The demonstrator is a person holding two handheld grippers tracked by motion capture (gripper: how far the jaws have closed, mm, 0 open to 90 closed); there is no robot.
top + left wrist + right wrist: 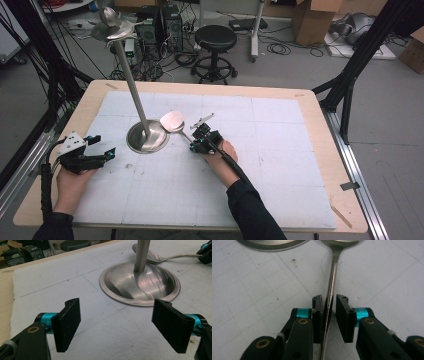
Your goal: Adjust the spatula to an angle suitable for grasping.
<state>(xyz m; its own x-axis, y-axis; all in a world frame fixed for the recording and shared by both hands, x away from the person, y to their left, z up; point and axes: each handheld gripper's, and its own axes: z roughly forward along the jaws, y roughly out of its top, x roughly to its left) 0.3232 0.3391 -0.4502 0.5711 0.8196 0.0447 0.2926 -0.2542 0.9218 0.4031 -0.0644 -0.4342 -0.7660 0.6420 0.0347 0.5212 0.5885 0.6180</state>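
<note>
White foam sheeting [280, 165] with a faint pencilled grid covers a light wooden desk [327, 150]. Beyond the desk lie a grey floor, a black round stool [215, 37], computer cases, loose cables and cardboard boxes; black frame struts rise at both sides.

On the sheeting, left of centre, stands a steel stand [146, 136]. Its round dished base rests flat, and a tall rod leans up and away from it to a small top plate carrying another utensil. A spoon [176, 124] lies just to the right of this base. The spoon's bowl sits close against the base rim, and whether they touch cannot be told. The base and rod are the only things crowding the spoon; the sheeting around the handle is open.

The spoon's long axis runs diagonally, bowl pointing up-left toward the stand and handle trailing down-right toward the person. In the right gripper view the handle runs straight up between the black fingers [342, 317].

The right gripper [198, 145] has its fingers clamped on the lower handle, low to the sheeting. The left gripper [102, 154] rests at the desk's left edge, well apart from the spoon, its fingers [67, 323] spread wide with nothing between them, facing the stand's base.
</note>
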